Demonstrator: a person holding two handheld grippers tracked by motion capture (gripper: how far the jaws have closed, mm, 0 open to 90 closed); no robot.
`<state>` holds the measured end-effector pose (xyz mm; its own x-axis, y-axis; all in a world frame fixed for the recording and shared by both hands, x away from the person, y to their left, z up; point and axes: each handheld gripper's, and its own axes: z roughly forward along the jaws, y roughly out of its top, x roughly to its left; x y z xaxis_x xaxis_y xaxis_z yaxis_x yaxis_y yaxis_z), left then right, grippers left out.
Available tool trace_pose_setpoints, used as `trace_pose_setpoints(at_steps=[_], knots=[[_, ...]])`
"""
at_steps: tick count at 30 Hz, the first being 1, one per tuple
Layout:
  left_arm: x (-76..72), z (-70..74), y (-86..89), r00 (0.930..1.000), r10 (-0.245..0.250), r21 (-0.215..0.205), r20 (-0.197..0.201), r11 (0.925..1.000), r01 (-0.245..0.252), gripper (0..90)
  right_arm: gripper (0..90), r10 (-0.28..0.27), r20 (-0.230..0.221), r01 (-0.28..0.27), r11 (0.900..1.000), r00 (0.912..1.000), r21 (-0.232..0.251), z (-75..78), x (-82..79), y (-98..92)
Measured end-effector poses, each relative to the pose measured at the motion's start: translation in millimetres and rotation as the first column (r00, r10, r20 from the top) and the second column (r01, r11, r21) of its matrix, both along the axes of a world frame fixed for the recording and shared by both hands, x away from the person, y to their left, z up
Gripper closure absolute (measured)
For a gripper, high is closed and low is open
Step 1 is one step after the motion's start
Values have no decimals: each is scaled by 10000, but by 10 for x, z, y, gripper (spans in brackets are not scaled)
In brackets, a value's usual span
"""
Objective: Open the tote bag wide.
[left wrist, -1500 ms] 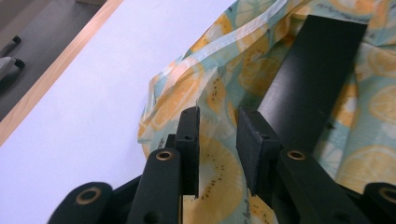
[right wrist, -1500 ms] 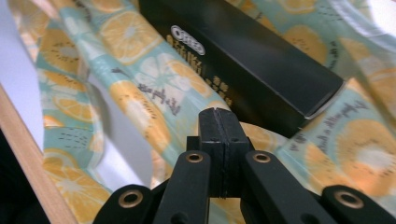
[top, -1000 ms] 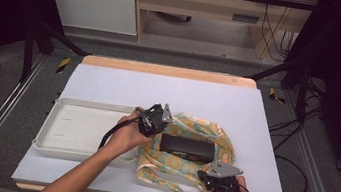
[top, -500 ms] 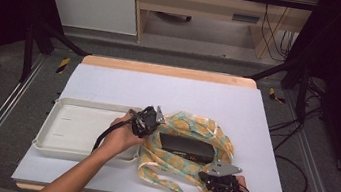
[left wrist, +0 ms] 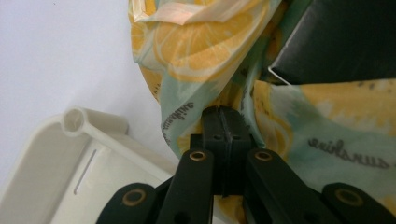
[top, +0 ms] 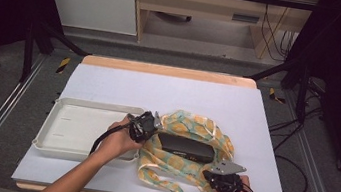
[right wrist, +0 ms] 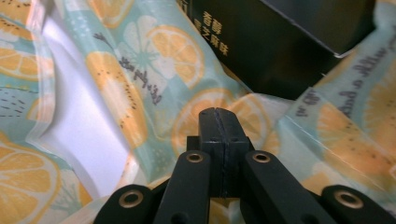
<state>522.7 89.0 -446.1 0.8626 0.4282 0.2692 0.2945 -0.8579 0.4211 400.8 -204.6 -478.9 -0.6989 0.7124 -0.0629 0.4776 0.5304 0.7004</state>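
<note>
A lemon-print bag (top: 193, 125) lies crumpled on the white table, with a black box (top: 186, 148) resting on it. My left gripper (top: 154, 123) is at the bag's left edge, next to the tray. In the left gripper view its jaws (left wrist: 223, 113) are shut and the bag (left wrist: 201, 42) bunches in toward their tips, pinched there. The box (left wrist: 336, 42) lies just beyond. My right gripper (top: 209, 175) is at the bag's near right corner, shut. In the right gripper view its tips (right wrist: 218, 114) lie against the bag (right wrist: 140, 60), facing the box (right wrist: 280, 42); I cannot tell whether fabric is pinched.
A cream plastic tray (top: 78, 128) stands on the left of the table, its corner (left wrist: 74, 121) close to my left gripper. The white tabletop (top: 159, 92) stretches behind the bag. Metal rails and cables run beside the table.
My left gripper has shifted a little left and down toward the tray, drawing the bag's left edge along. The right hand has stayed in place.
</note>
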Motion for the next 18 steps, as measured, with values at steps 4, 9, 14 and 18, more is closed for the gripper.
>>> trace_pose_setpoints(at_steps=[4,9,14,18], knots=[[-29,8,34,10000,8,-76,12,10000,-8,900,900,-142,40,142,9999,9999,2,18,14,-29],[-43,20,53,10000,-4,-185,-34,9998,3,900,900,-42,518,2,9970,9986,772,203,10,70],[-67,47,78,10000,21,-323,-5,9995,-21,900,900,243,818,-349,9908,9964,1310,340,12,355],[-85,64,102,10000,10,-353,65,9994,-8,900,900,285,930,-423,9879,9953,1491,355,37,550]])
